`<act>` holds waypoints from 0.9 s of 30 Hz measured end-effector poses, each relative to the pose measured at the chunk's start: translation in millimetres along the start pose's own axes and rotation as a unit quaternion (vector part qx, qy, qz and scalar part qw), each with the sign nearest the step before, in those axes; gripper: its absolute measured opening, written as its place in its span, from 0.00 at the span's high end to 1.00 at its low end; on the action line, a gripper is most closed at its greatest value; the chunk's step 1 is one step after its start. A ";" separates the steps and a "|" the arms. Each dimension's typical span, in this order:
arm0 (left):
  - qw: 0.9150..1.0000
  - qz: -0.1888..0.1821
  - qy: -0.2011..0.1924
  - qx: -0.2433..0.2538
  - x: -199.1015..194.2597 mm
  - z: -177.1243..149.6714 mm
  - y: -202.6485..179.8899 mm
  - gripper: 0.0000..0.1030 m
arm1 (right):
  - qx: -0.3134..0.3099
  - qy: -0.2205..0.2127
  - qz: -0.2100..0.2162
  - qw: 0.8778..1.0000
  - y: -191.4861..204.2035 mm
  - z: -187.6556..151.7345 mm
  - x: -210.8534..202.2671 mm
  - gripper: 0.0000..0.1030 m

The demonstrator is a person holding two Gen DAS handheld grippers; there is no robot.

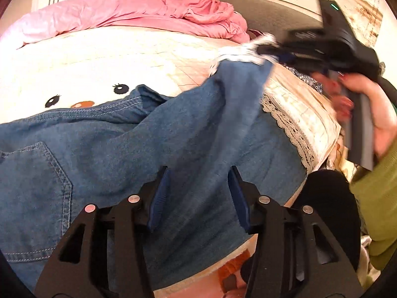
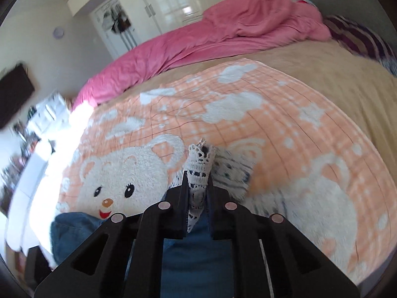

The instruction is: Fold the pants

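Across the near part of the bear-print blanket [image 2: 248, 129] lay the denim pants [image 1: 153, 149], waist and back pocket [image 1: 37, 193] toward your left, one leg lifted toward your right. Your right gripper [image 2: 197, 186] was clamped on that leg's white lace hem [image 2: 201, 159], holding it above the blanket; your left gripper [image 1: 198, 188] hovered over the seat with its fingers apart, gripping nothing. I judged the fold barely begun: no crease was set, and both folds remained. Beyond lay open blanket up to the pink duvet [image 2: 223, 27]; the bed's lace-trimmed edge [image 1: 292, 134] dropped away close on your right.
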State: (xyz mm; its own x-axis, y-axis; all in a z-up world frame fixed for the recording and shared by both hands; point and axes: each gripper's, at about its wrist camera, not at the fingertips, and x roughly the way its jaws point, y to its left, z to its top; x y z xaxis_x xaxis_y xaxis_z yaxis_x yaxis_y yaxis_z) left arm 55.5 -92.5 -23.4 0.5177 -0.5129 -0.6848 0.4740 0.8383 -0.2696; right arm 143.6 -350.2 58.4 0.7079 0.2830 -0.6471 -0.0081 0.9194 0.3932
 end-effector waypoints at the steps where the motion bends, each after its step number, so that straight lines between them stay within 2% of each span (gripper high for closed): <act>1: 1.000 -0.005 0.004 0.005 0.7 0.4 -0.1 0.86 | 0.021 -0.001 0.006 1.000 -11.7 -8.3 -10.4 0.90; 2: 1.000 -0.009 0.009 0.010 0.4 0.1 -0.4 0.92 | 0.036 -0.002 0.010 0.999 -20.3 -15.5 -18.3 0.90; 3: 1.000 -0.009 0.010 0.018 -1.1 -0.4 -1.0 0.94 | 0.055 -0.002 0.015 0.998 -31.4 -26.3 -28.9 0.90; 6: 0.999 -0.009 0.006 0.044 -9.8 -1.5 -2.7 0.94 | 0.087 0.006 0.024 0.996 -52.3 -54.2 -49.2 0.90; 9: 0.998 -0.013 0.004 0.056 -13.8 -3.0 -2.4 0.94 | 0.095 0.033 0.026 0.995 -66.6 -80.5 -57.8 0.89; 11: 0.998 -0.005 0.008 0.064 -12.3 -6.4 -7.1 0.94 | 0.093 0.057 0.022 0.994 -74.7 -93.5 -57.6 0.84; 13: 0.997 -0.004 0.014 0.072 -10.0 -8.0 -10.9 0.94 | 0.103 0.067 0.018 0.992 -84.6 -102.0 -58.7 0.74; 17: 0.996 0.002 0.015 0.086 -10.3 -11.5 -16.3 0.94 | 0.115 0.070 0.024 0.991 -96.4 -107.4 -63.8 0.62; 22: 0.996 -0.001 0.017 0.086 -10.4 -13.0 -15.8 0.94 | 0.115 0.075 0.027 0.990 -100.0 -109.3 -59.7 0.64; 23: 0.996 -0.001 0.017 0.087 -10.4 -12.9 -16.0 0.94 | 0.105 0.076 0.026 0.991 -97.8 -109.4 -58.3 0.68; 24: 0.996 -0.002 0.017 0.089 -10.5 -12.5 -16.0 0.94 | 0.097 0.074 0.022 0.992 -96.3 -108.8 -58.1 0.81; 25: 0.996 -0.003 0.019 0.092 -10.9 -11.4 -16.8 0.94 | 0.086 0.075 0.020 0.993 -93.7 -109.2 -59.6 0.84; 27: 0.995 -0.002 0.020 0.099 -13.9 -11.3 -17.4 0.94 | 0.073 0.071 0.020 0.995 -92.1 -108.9 -65.3 0.85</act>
State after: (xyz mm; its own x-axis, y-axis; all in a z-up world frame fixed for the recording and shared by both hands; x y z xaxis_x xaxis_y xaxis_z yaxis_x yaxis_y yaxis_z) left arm 32.0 -97.9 -16.8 0.4876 -0.5053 -0.7120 0.6095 0.7809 -0.1368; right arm 21.2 -423.6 -6.6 0.6026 0.3629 -0.7108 0.0759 0.8606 0.5036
